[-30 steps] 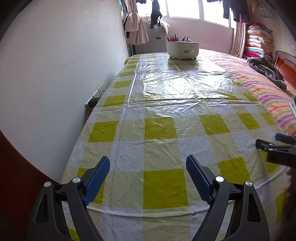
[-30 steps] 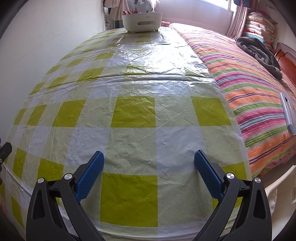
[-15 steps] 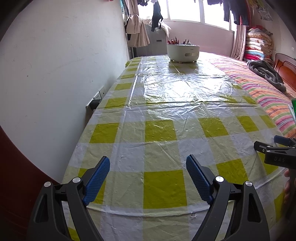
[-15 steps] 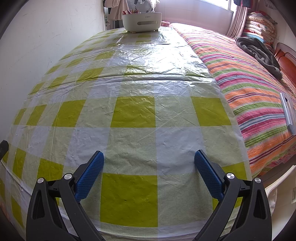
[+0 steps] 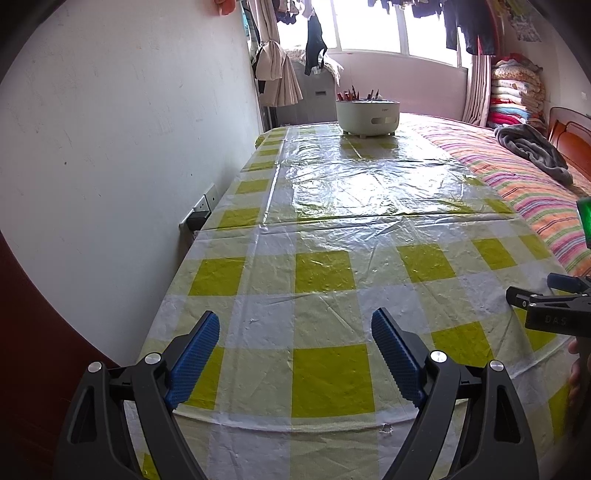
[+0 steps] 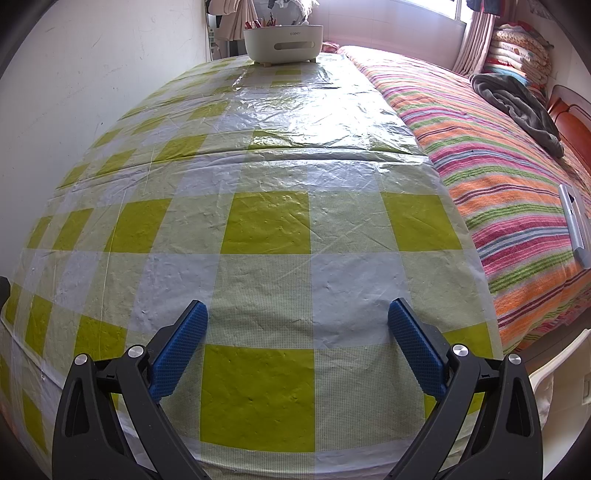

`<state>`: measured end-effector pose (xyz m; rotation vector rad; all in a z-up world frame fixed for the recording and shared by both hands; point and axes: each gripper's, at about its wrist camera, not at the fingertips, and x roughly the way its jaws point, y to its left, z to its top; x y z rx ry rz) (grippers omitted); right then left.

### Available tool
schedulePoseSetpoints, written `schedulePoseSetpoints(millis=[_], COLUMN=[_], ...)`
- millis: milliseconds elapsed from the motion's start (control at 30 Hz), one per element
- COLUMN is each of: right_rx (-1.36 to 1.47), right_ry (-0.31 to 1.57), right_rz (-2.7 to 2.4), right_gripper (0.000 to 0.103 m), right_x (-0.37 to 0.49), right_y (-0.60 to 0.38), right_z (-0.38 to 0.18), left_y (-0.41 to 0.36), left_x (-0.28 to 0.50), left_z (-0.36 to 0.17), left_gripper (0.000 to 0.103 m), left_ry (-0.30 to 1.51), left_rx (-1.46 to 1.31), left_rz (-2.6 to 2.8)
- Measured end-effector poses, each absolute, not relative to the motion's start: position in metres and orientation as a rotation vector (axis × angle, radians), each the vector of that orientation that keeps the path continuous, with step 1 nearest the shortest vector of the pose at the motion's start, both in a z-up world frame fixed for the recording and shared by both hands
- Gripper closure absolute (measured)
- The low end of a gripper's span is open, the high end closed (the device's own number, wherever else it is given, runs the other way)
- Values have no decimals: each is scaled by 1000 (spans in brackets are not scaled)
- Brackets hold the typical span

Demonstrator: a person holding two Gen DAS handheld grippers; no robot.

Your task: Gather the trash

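Looking down the long table [image 5: 354, 206] from its near end, we've got both tools hovering over the yellow-and-white checked plastic cover [image 6: 266, 225]. Our left gripper [image 5: 295, 345] has its blue pads spread wide with nothing between them, and our right gripper [image 6: 297, 341] is the same — wide apart and empty. From the left wrist view the right tool shows at the right edge, well apart from the left one.

The task's thing we can actually make out is the white bin [image 5: 367, 116] — a low oval tub standing upright at the far end of the table. Its long axis runs across the table's width, and the broad side with a slot-shaped handle faces us. Some red and dark bits [image 6: 260, 23] stick up over its rim at the left side; too small to say what they are.

The cover is crinkly and glossy, with a fold line crossing it about midway. A white wall [image 5: 122, 147] with a socket [image 5: 205, 203] runs along the left. On the right, touching the table edge, is a bed with a striped blanket [image 6: 498, 177], a grey throw [image 6: 517, 99] lying on it. Clothes hang by the bright window [image 5: 369, 22] at the back.
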<state>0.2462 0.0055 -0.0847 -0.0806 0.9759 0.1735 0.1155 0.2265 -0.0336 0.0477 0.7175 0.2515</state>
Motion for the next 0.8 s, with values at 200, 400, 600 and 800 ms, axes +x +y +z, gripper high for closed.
schedulePoseSetpoints(millis=[200,400,600,800], right_rx=[-81,-81,-81,-81], right_ry=[976,976,976,976], right_rz=[174,174,173,173], right_gripper=[6,6,6,6], right_x=[246,246,246,246], right_y=[6,6,6,6], right_z=[-85,-85,-85,-85], left_y=[226,225,225,225], left_x=[114,113,112,113], left_z=[-33,-33,-33,-33], left_gripper=[21,21,21,21], left_ry=[710,705,703,703], left_rx=[55,64,65,70], left_rz=[253,253,254,253])
